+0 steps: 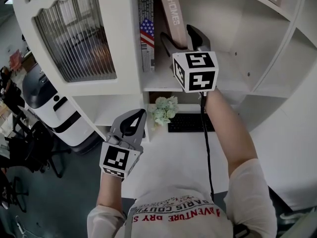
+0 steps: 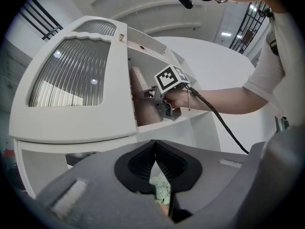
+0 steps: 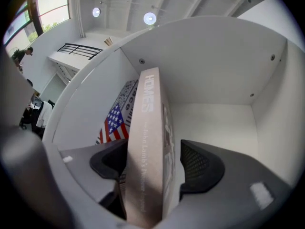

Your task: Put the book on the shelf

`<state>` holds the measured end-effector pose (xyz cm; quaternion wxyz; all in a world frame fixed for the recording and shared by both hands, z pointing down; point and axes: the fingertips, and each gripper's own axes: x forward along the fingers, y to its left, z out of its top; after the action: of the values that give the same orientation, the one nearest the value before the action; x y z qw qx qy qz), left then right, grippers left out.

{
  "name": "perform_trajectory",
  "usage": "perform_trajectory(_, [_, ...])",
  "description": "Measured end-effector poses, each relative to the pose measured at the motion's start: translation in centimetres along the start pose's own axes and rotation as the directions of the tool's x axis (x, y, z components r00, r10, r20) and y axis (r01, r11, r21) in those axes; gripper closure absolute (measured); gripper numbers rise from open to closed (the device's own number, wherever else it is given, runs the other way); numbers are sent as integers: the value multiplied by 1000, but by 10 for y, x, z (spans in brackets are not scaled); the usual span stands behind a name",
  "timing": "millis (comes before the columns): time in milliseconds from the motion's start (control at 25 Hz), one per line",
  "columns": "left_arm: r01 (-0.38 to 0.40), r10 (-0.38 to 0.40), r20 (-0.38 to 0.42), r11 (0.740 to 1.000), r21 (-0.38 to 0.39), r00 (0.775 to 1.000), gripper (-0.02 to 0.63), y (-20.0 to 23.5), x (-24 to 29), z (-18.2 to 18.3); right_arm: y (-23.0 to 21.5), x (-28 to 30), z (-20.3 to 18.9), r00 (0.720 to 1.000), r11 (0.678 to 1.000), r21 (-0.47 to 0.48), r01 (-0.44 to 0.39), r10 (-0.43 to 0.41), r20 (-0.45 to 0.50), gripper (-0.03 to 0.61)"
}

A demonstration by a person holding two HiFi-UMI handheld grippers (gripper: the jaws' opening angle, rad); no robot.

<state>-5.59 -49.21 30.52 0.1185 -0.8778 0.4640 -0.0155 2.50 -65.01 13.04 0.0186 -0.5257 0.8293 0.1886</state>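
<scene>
At the far left of the head view, a ribbed-glass cabinet door (image 1: pixel 74 38) is seen in the white shelf unit (image 1: pixel 237 58). Below it, and well apart from the books, the left gripper (image 1: pixel 141 114) is held low, in front of the unit's lower part. In the left gripper view its jaws are seen brought together at the tips, with nothing gripped between them. A small pale-green plant (image 2: pixel 162 190) is glimpsed through the gap lower down, apparently behind the jaws rather than in them. In the head view the same plant (image 1: pixel 164 109) is found just beside a black keyboard (image 1: pixel 190 123) on the white surface under the shelf.

Further right, in the open compartment, a book with a flag cover (image 1: pixel 146 31) is stood upright against the compartment's left wall. Just to its right the tan book marked HOMES (image 1: pixel 173 14) is stood on the shelf floor, spine outward. Whether the two books touch cannot be told.

The tan book (image 3: pixel 145 147) is straddled by the right gripper (image 1: pixel 181 38), whose jaws are spread wide. In the right gripper view a strip of white shelf is seen between the right-hand pad and the cover. The left-hand pad lies close beside the spine, so the book is not clamped.
</scene>
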Motion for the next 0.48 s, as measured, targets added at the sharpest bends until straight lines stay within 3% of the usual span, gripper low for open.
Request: perform_trajectory(480, [0, 0, 24, 1000, 11, 1000, 607, -27, -32, 18, 29, -88, 13, 996, 1000, 14, -17, 16, 90, 276])
